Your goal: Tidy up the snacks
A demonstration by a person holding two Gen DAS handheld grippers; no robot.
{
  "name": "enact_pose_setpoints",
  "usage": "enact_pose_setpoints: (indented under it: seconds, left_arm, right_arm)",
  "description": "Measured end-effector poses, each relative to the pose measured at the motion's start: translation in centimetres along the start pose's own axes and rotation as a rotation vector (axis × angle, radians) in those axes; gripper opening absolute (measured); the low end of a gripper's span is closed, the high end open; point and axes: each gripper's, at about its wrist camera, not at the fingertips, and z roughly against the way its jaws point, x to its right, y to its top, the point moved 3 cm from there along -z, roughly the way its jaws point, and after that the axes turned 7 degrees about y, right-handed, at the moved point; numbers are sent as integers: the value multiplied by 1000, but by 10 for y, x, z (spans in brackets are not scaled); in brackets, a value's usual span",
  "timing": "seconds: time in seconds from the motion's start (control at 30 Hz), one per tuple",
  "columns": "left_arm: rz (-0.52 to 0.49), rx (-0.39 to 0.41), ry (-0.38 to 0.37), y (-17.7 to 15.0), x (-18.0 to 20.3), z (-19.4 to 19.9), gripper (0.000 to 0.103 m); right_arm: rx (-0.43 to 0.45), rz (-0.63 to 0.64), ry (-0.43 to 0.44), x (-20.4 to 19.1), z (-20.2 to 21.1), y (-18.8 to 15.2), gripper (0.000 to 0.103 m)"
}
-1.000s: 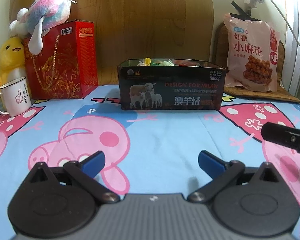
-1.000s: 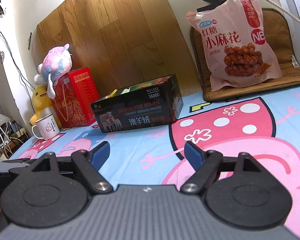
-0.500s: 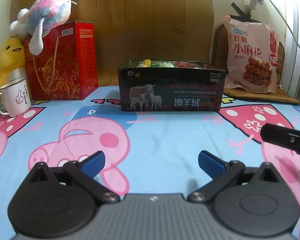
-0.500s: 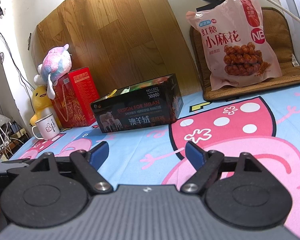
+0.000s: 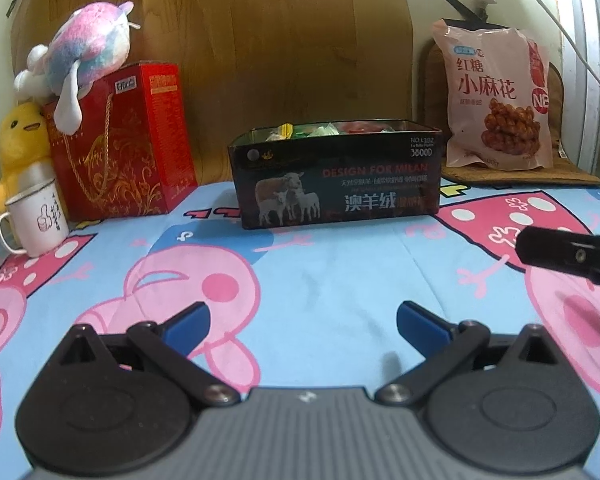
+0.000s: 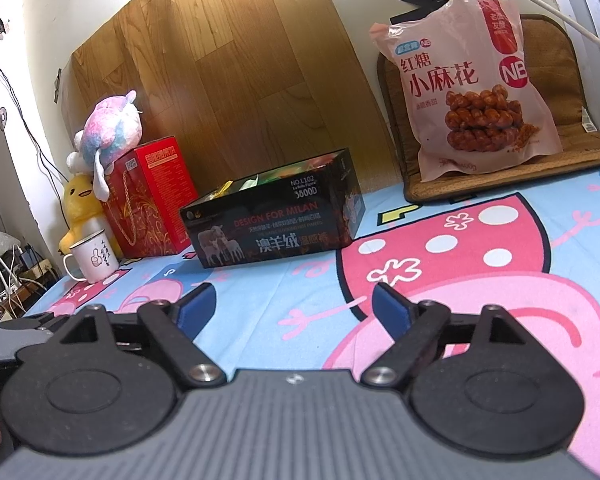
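Note:
A black open box (image 5: 336, 180) with sheep printed on its front stands on the cartoon sheet, holding several wrapped snacks (image 5: 324, 128). It also shows in the right wrist view (image 6: 276, 224). A pink bag of twisted dough snacks (image 5: 496, 96) leans at the back right on a brown mat, also in the right wrist view (image 6: 464, 84). My left gripper (image 5: 302, 322) is open and empty, well short of the box. My right gripper (image 6: 294, 306) is open and empty, right of the left one.
A red gift box (image 5: 124, 148) with a pastel plush (image 5: 88, 48) on top stands at the back left. A yellow duck plush (image 5: 20, 144) and a white mug (image 5: 36, 220) are beside it. A wooden board (image 5: 260, 40) leans behind.
The left wrist view has pulled back slightly, so the box and bag look a little smaller. Both grippers stay open and empty.

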Motion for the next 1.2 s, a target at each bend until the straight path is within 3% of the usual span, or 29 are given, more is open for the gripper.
enact_pose_setpoints:
  seconds: [1.2]
  left_arm:
    - [60,-49,-30,1,-10,-7,103]
  right_arm:
    - [-6,-19,-8,-1,0,-1,88]
